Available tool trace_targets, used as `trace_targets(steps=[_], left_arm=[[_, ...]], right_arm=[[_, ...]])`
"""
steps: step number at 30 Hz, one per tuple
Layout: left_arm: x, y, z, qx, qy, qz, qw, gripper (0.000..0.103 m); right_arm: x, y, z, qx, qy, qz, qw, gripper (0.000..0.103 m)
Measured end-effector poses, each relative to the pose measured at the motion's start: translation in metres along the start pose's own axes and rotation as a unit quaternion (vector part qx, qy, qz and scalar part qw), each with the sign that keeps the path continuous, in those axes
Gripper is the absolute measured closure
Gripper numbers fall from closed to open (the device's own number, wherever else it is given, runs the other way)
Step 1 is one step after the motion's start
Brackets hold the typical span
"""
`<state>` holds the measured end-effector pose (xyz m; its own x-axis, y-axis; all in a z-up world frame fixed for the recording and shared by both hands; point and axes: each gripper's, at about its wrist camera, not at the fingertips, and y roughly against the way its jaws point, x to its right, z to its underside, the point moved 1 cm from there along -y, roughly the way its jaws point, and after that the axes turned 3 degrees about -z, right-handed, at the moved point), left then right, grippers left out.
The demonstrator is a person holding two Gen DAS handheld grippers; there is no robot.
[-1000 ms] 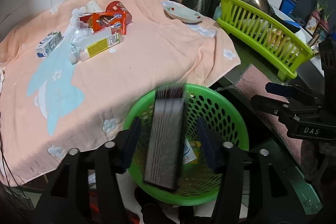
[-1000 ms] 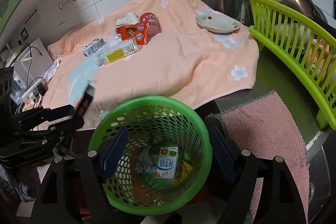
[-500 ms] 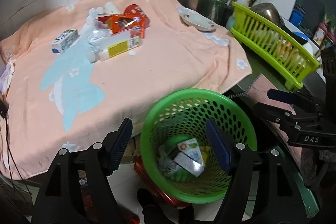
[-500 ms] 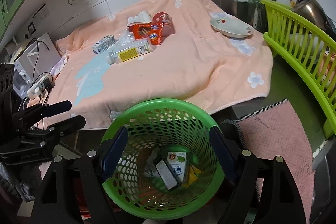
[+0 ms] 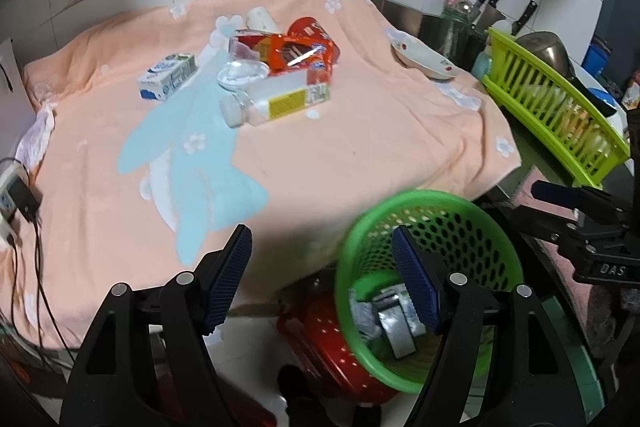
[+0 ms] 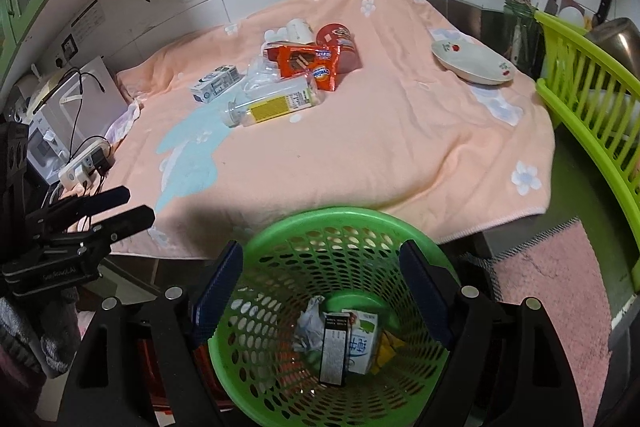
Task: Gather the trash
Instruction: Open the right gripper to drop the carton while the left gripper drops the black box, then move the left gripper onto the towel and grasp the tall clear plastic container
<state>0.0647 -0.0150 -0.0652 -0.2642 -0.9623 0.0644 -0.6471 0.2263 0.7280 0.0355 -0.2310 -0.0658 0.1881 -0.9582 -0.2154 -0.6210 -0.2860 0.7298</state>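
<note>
Having let go of the dark flat box [image 6: 334, 349], the left tool [image 5: 322, 277] is now released, with nothing between its fingers; a second ago that box stood clamped there above the green basket [image 6: 280, 227]. The box now leans among a milk carton [image 6: 362, 345] and crumpled paper at the basket's bottom, so one more piece is collected. The left tool has swung off the basket toward the peach towel [image 5: 360, 155] covering the surface, the basket now under its right finger. The right tool [image 6: 322, 287] hangs directly over the basket, also released and empty. Ahead of both, well apart, the remaining trash waits: a plastic bottle [image 5: 276, 103], a small carton [image 5: 168, 75], an orange wrapper [image 5: 300, 51], a red can [image 6: 338, 45] and a white cup [image 6: 298, 29]. The next pick is likely from that pile.
</note>
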Motion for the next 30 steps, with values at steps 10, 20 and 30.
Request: trace_targets(steps=[10, 20, 30], left_arm=[[-0.03, -0.028, -0.051, 0.017, -0.039, -0.005, 0.9991, 0.031], [-0.047, -0.084, -0.109, 0.015, -0.092, 0.012, 0.9956, 0.031], [-0.039, -0.162, -0.156, -0.018, -0.155, 0.033, 0.9873, 0.031]], right_arm=[[-0.01, -0.017, -0.021, -0.003, 0.0, 0.006, 1.0, 0.026], [-0.014, -0.047, -0.051, -0.012, -0.001, 0.015, 1.0, 0.026], [-0.007, -0.073, -0.074, -0.024, -0.018, 0.031, 0.999, 0.026]])
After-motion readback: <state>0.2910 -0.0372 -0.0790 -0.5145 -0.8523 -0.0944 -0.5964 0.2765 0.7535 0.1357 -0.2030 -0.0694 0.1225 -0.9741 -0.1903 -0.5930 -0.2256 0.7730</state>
